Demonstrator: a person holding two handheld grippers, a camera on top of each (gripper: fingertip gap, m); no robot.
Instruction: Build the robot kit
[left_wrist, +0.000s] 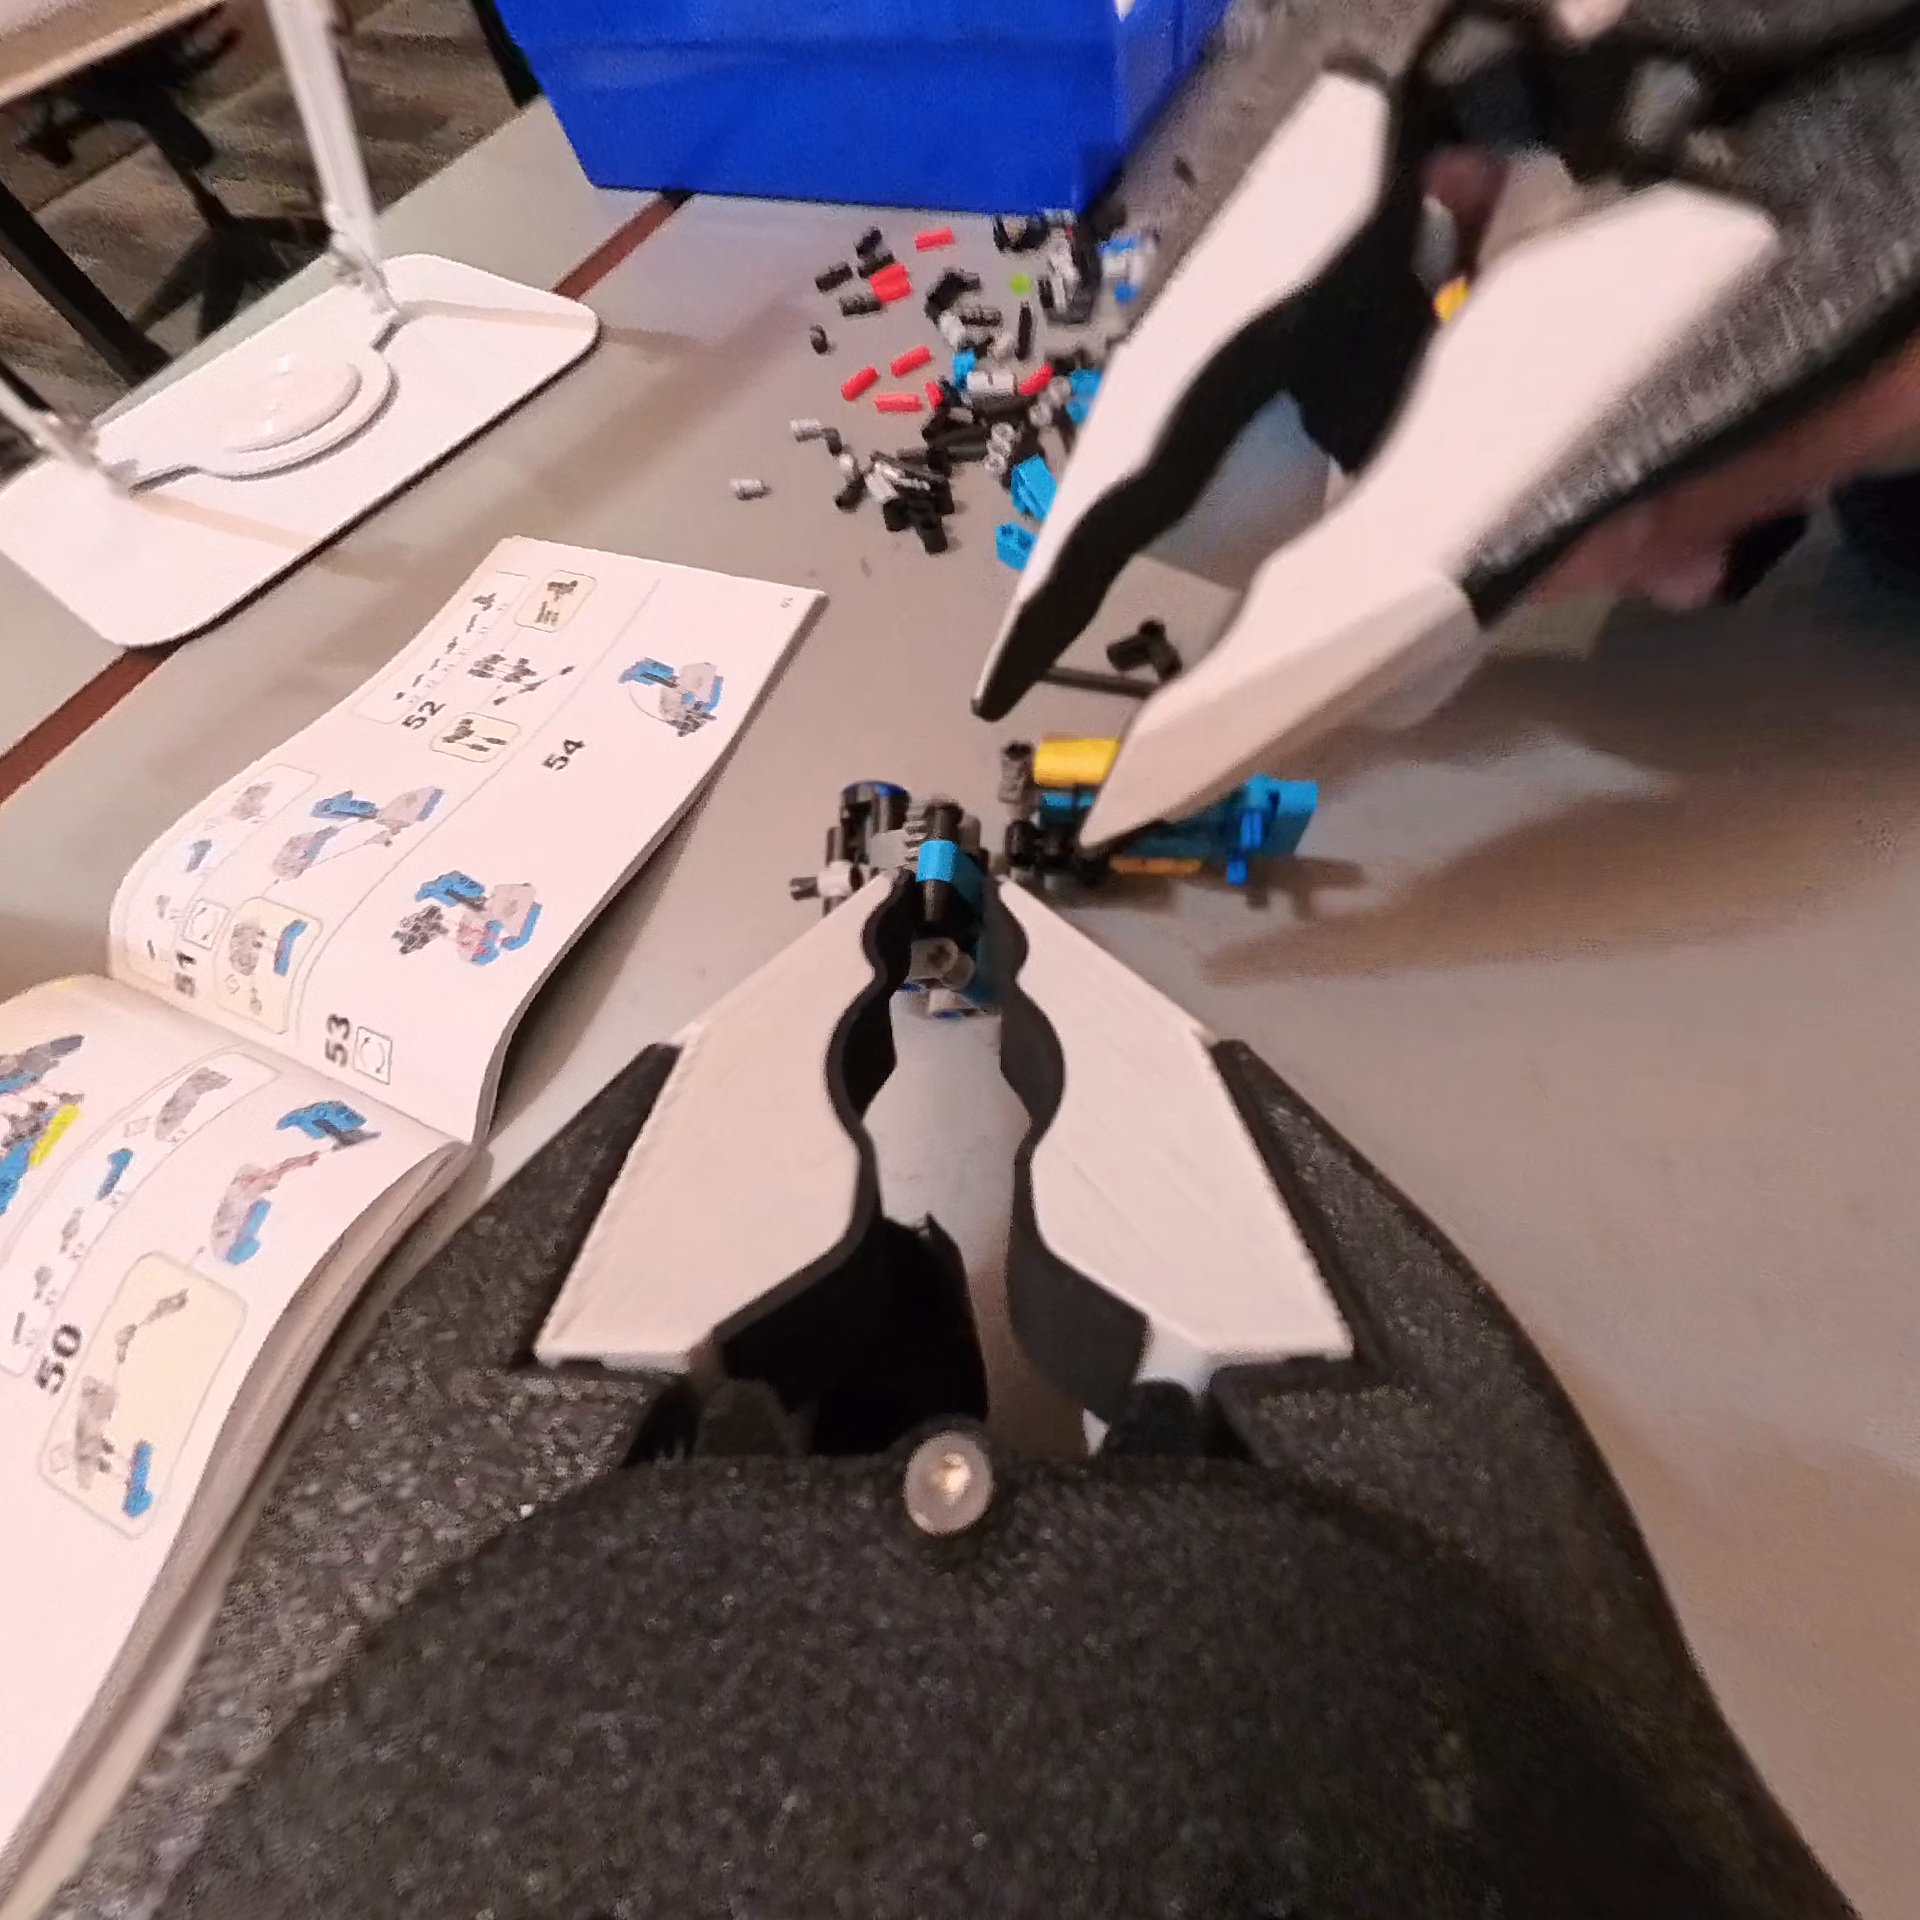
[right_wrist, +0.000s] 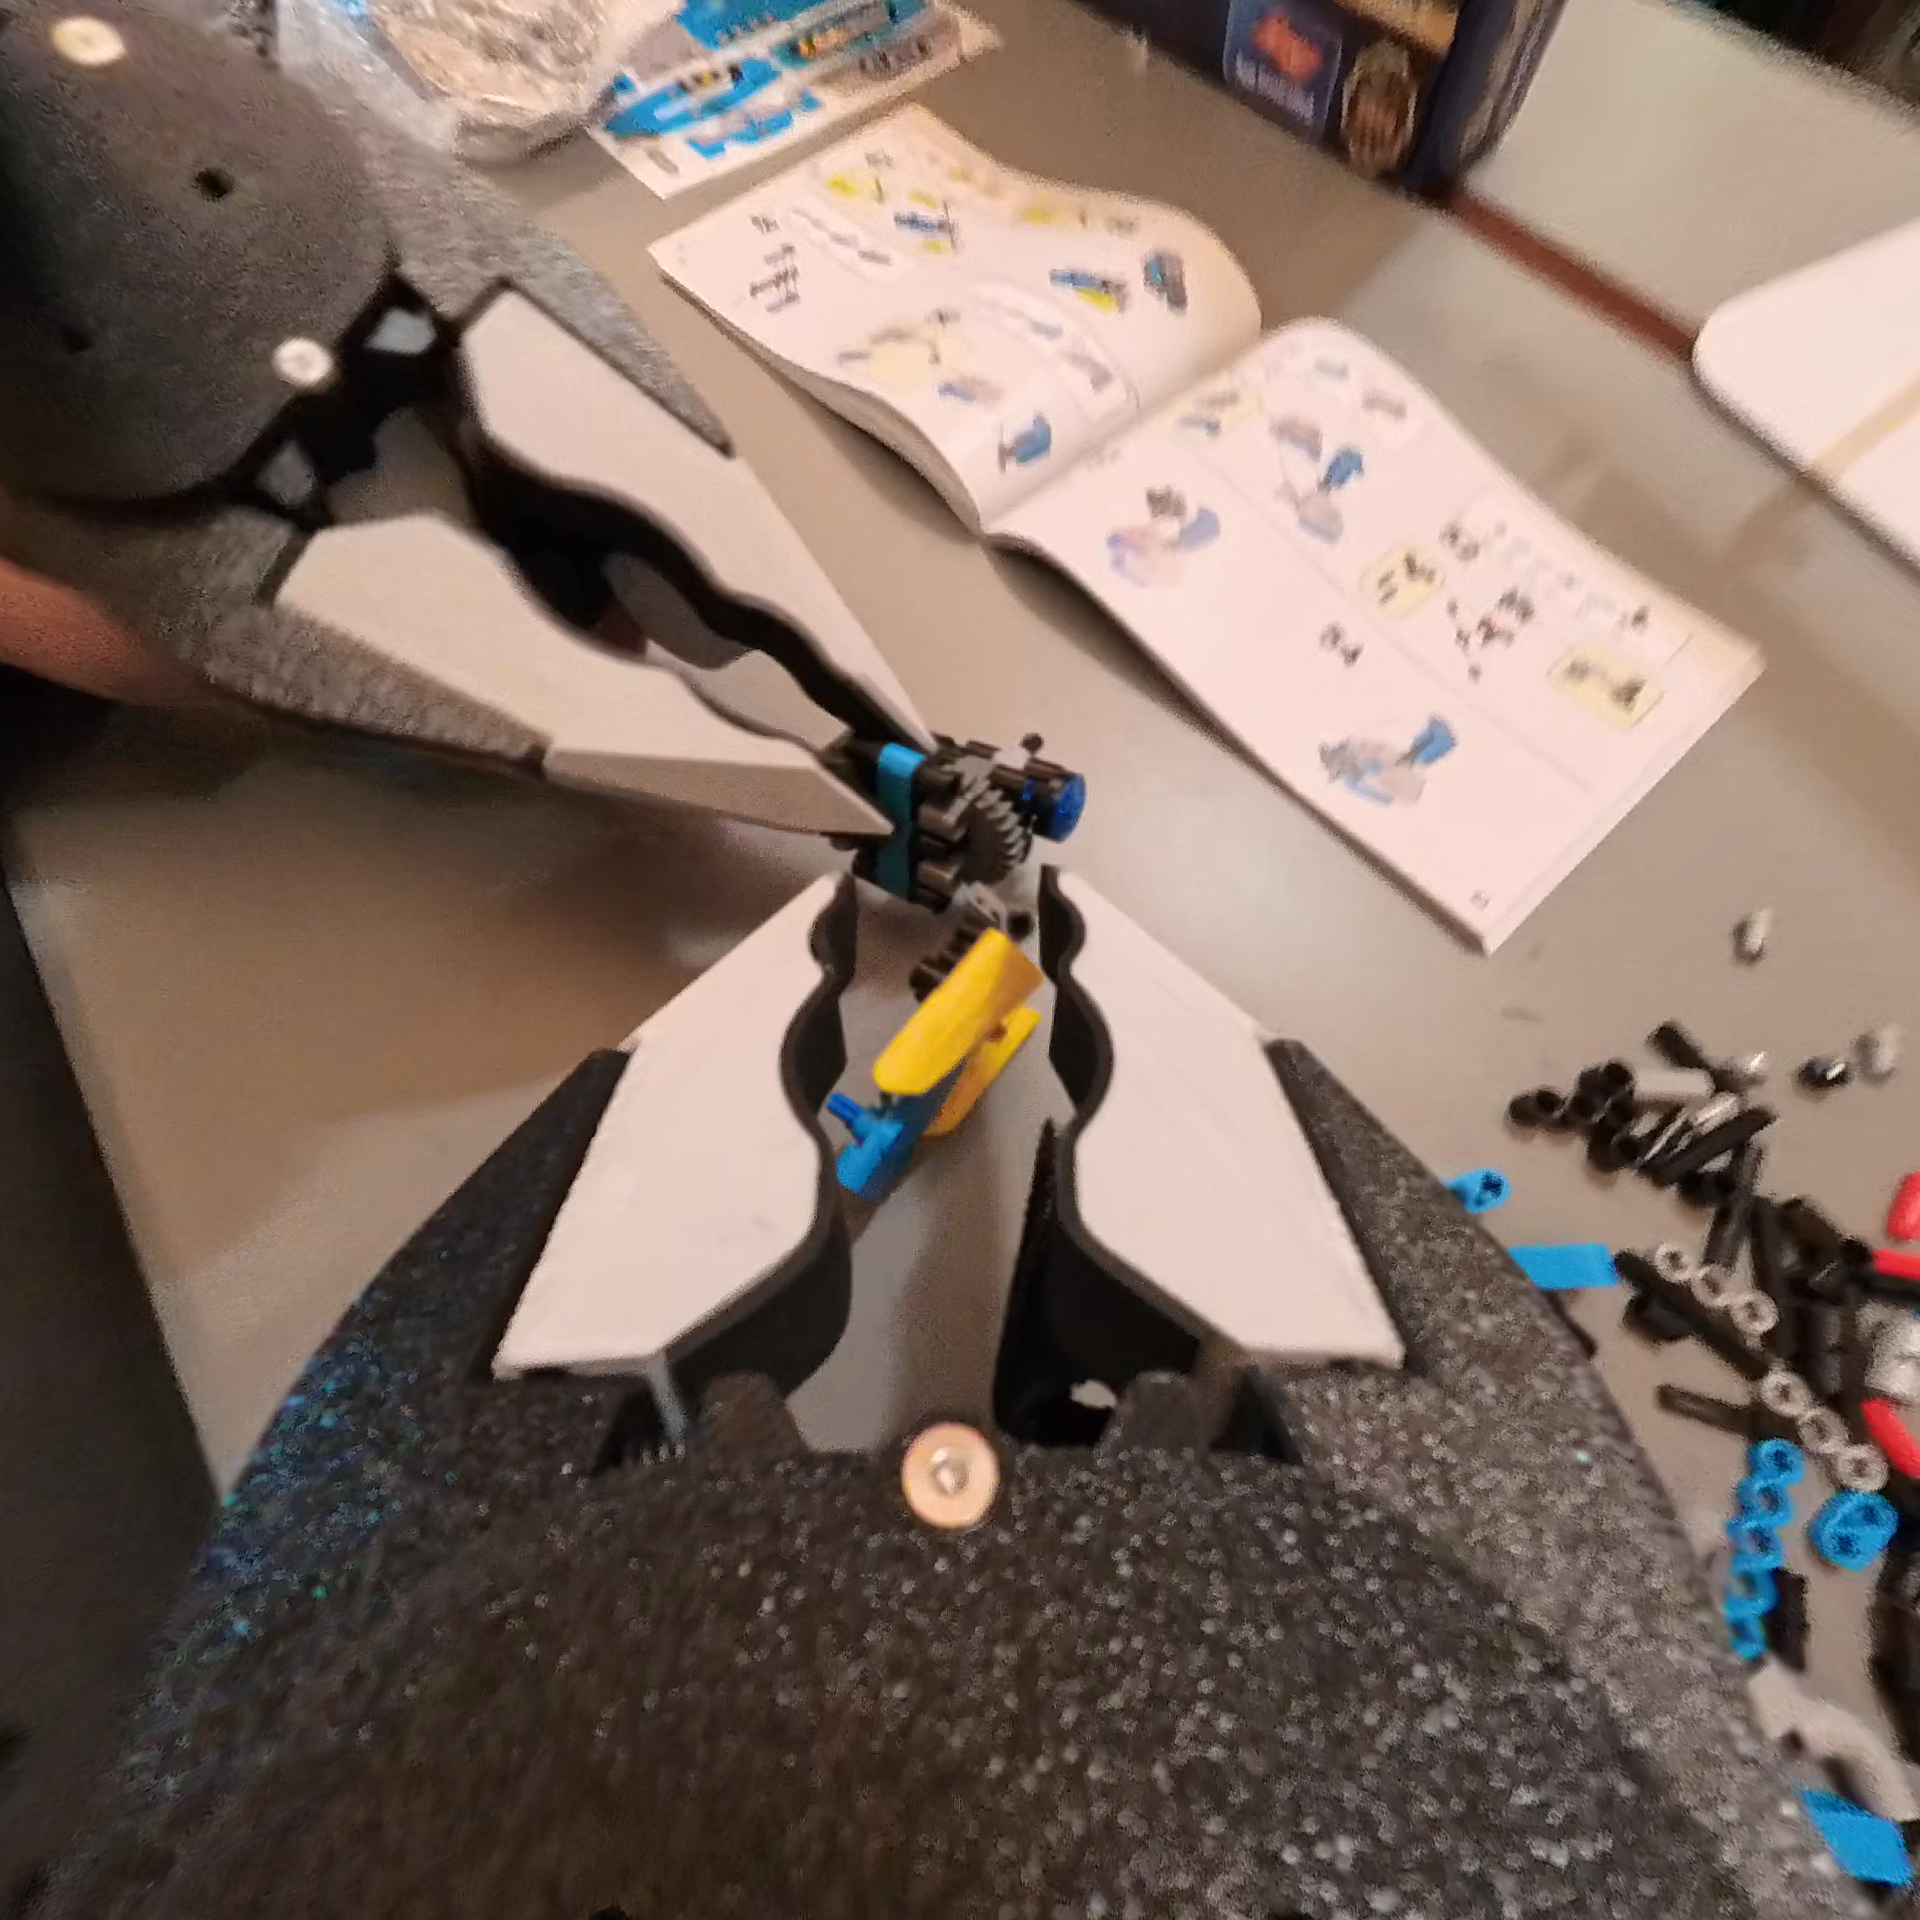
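Two grippers: left gripper (left_wrist: 940, 883) clamps knobby blue-black gear assy (left_wrist: 914, 842); right gripper (right_wrist: 940, 883) wide.

Yellow-and-blue brick piece (right_wrist: 940, 1049), speckled grey-black tool (right_wrist: 945, 894), blue bin (left_wrist: 852, 94).

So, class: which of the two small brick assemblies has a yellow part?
The one between the right tool's open fingers, the yellow-and-blue assembly; the gear assembly lacks yellow.

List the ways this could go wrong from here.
The left gripper pinches the gear block only at its tips, so it might twist out. The right gripper is open around the yellow and blue piece lying on the table; closing might push it away. The two grippers are close and could knock together.
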